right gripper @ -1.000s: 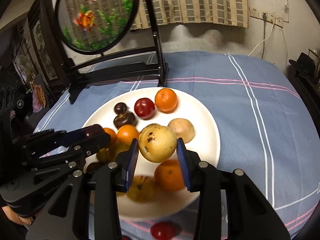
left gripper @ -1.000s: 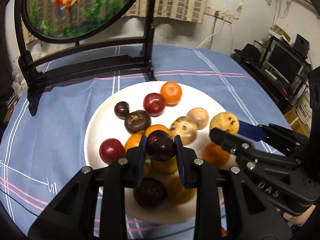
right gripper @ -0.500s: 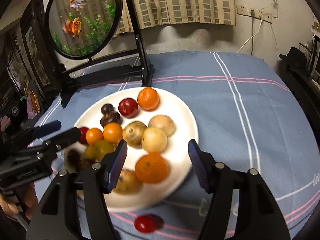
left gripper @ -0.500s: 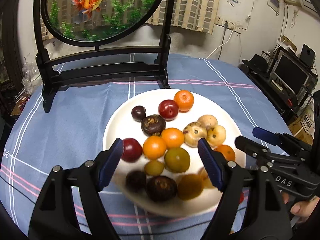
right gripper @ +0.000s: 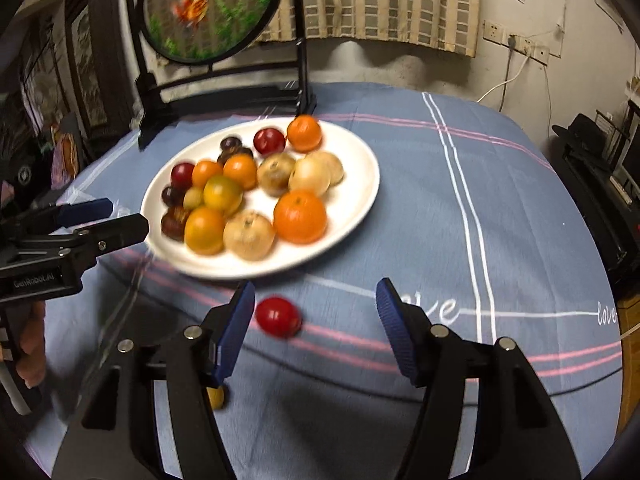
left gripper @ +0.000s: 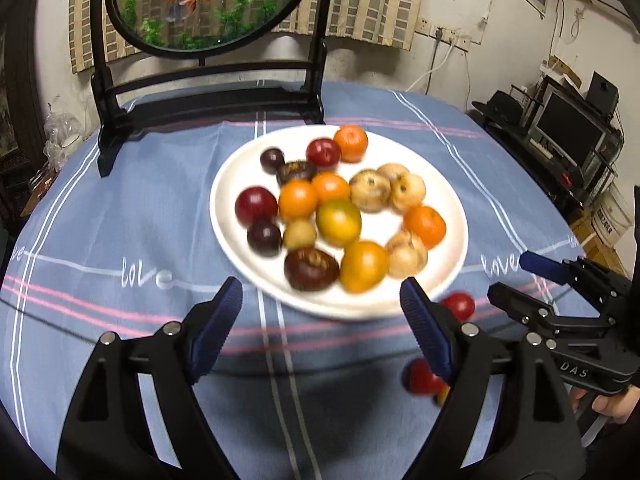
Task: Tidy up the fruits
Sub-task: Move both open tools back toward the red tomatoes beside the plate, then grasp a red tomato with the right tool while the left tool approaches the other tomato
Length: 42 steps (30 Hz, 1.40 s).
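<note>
A white plate [left gripper: 240, 184] [right gripper: 352, 208] holds several fruits: oranges, dark plums, red plums and tan pears. My left gripper [left gripper: 320, 332] is open and empty, just short of the plate's near rim. My right gripper [right gripper: 316, 324] is open and empty, above the cloth in front of the plate. A red fruit [right gripper: 278, 316] lies on the cloth by its left finger, and it also shows in the left wrist view [left gripper: 458, 306]. Another red fruit [left gripper: 420, 378] and a yellow fruit [right gripper: 216, 398] lie on the cloth nearer to me, partly hidden by fingers.
A round fish-picture screen on a black stand [left gripper: 208, 92] [right gripper: 224, 92] stands behind the plate. The table has a blue striped cloth [left gripper: 120, 220]. A desk with a monitor [left gripper: 568, 132] stands to the right, off the table.
Both grippers let go of their fruits onto the plate, a dark plum from the left and a tan pear from the right, opened wide and drew back toward me.
</note>
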Available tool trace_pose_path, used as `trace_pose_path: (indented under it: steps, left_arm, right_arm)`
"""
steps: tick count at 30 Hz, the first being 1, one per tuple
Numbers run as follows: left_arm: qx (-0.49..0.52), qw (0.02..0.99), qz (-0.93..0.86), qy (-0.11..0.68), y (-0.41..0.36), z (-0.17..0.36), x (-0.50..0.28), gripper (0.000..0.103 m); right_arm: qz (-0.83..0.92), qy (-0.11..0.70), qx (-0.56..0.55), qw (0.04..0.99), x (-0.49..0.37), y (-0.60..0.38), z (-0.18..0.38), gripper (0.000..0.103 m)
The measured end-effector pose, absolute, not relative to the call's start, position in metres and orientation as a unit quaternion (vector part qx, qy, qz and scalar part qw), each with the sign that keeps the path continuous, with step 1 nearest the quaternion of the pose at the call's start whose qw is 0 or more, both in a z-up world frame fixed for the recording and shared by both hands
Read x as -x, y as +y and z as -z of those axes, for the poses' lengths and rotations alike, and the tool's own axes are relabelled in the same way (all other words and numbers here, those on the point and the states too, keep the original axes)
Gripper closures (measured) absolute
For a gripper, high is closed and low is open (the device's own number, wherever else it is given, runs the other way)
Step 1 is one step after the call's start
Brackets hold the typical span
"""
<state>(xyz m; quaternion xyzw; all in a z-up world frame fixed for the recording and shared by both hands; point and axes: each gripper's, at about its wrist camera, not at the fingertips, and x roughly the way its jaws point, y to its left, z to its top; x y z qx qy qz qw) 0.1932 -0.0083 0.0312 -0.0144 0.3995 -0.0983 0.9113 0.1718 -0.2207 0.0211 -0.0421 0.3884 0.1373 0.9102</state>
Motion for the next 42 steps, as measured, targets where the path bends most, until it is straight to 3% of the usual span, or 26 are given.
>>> trace_pose_path:
  steps: [30, 31, 34, 36, 37, 42]
  left_arm:
    - [-0.012, 0.911, 0.107, 0.397, -0.008, -0.006, -0.151, 0.015]
    - [-0.014, 0.912, 0.108, 0.396, -0.009, -0.006, -0.151, 0.015]
    - [-0.021, 0.912, 0.112, 0.394, -0.011, -0.006, -0.149, 0.015]
    - [-0.023, 0.912, 0.114, 0.394, -0.012, -0.006, -0.149, 0.015]
    - [-0.024, 0.911, 0.115, 0.396, -0.012, -0.006, -0.149, 0.015]
    - [-0.025, 0.908, 0.124, 0.4, -0.016, -0.004, -0.147, 0.015]
  right_arm:
    - [-0.124, 0.43, 0.081, 0.891, -0.177, -0.19, 0.011, 0.039]
    - [-0.123, 0.432, 0.082, 0.89, -0.179, -0.189, 0.013, 0.041]
    - [-0.124, 0.448, 0.075, 0.882, -0.187, -0.186, 0.019, 0.063]
    - [-0.125, 0.45, 0.067, 0.882, -0.189, -0.187, 0.021, 0.066]
    - [-0.125, 0.448, 0.069, 0.883, -0.188, -0.186, 0.021, 0.072]
    - [-0.13, 0.439, 0.039, 0.888, -0.181, -0.198, 0.014, 0.072]
